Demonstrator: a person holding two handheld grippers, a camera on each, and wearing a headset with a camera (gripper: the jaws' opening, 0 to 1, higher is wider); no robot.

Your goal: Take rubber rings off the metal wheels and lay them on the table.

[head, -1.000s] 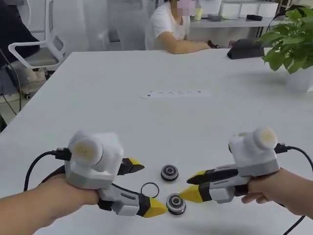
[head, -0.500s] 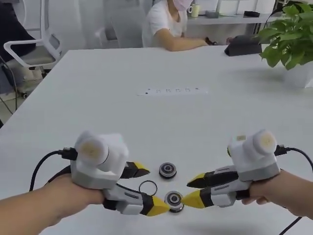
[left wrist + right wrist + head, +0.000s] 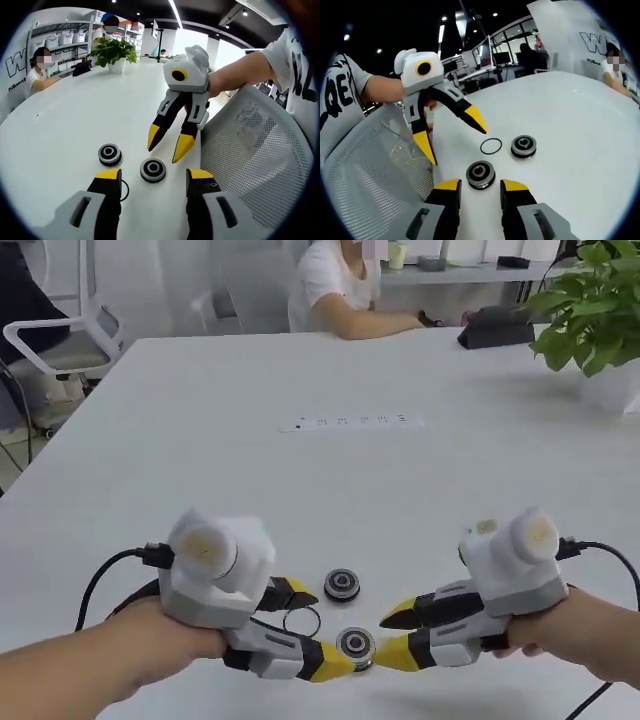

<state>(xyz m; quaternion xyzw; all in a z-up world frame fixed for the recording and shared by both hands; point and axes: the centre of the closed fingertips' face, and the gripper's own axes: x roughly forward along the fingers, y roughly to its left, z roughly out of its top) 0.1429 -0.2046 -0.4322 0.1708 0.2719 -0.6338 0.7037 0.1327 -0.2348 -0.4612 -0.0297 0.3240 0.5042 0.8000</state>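
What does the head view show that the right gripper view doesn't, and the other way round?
Head view: a potted plant, a power strip and a white office chair.
Right gripper view: a mesh chair back and ceiling lights.
Shared: the near wheel, the far wheel, a loose rubber ring, the open left gripper, the open right gripper and a seated person.

The scene was bright and evenly lit from above: a long white ceiling strip light (image 3: pixel 175 11) and small round ceiling lamps (image 3: pixel 441 33) showed in the gripper views. The smooth white table (image 3: pixel 200 440) carried only faint, soft shadows at its near edge. A washed-out patch (image 3: pixel 227 50) glared far off. Both gripper views bowed strongly at their edges, while the head view stayed sharp.
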